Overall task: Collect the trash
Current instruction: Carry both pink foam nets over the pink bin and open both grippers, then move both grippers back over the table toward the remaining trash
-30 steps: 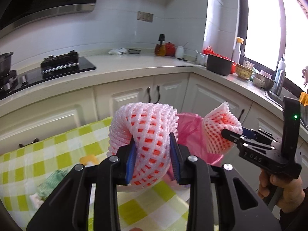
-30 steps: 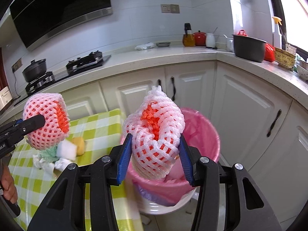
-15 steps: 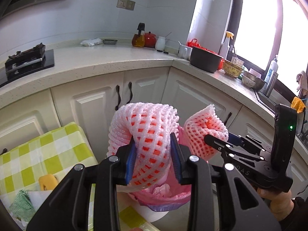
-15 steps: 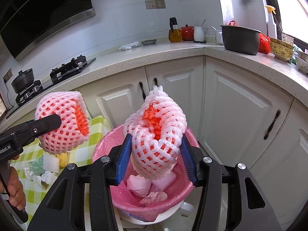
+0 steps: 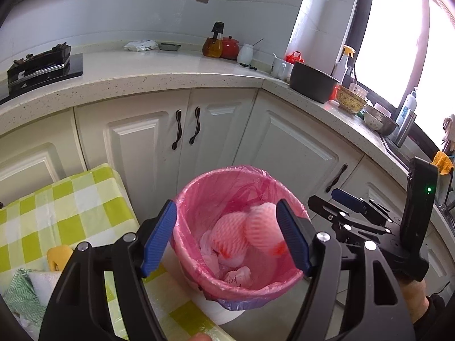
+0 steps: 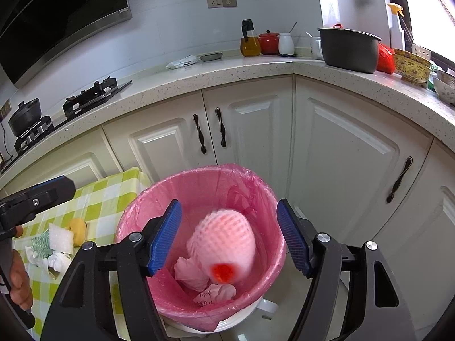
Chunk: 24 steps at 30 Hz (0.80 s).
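Both foam nets (image 6: 224,244) dropped, blurred, into pink-lined bin (image 6: 142,207); left claw (image 5: 227,238), right claw (image 6: 229,237) wide, empty.

Between my left gripper (image 5: 226,237) fingers I see thin, glossy pink plastic film lining the bin (image 5: 196,267), crinkled at the rim. Inside it lie foam nets (image 5: 244,230), soft, matt pink mesh, blurred. My finger pads (image 5: 157,238) are ribbed blue rubber on matt black plastic. Left of them the tablecloth (image 5: 71,210) looks like smooth, slightly shiny checked vinyl. Beyond the right gripper (image 6: 229,237) fingers, the cabinet doors (image 6: 341,153) are satin cream, the countertop (image 6: 227,71) polished speckled stone.
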Available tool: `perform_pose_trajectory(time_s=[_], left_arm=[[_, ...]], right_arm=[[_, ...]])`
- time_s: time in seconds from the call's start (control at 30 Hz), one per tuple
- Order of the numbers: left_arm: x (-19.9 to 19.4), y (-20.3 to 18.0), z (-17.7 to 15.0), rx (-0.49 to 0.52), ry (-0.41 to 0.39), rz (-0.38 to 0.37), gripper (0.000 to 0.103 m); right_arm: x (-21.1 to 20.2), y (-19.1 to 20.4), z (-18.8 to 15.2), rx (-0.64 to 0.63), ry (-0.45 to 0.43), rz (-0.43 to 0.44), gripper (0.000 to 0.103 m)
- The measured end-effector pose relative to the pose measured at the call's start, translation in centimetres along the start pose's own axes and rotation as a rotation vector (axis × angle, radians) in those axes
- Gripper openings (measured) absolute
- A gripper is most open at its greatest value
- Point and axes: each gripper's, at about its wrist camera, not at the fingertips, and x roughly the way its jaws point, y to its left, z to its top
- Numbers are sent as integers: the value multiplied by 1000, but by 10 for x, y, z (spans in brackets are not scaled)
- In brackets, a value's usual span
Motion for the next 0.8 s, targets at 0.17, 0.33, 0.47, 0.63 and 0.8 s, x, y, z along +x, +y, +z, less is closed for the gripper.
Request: perform_pose_trajectory(time_s=[0.17, 0.33, 0.47, 0.63, 0.8], left_arm=[[-19, 11, -9, -11, -16, 20, 70], [-42, 26, -23, -47, -37, 39, 71], [-64, 39, -39, -74, -54, 66, 72], [-97, 62, -63, -119, -80, 105, 72], [-133, 86, -87, -138, -98, 175, 73]], right_arm=[[-11, -1, -3, 17, -15, -2, 70], [-26, 2, -14, 23, -27, -3, 73], [-35, 10, -24, 29, -22, 10, 73], [-46, 31, -38, 12, -20, 31, 77], [-58, 65, -54, -16, -21, 68, 81]])
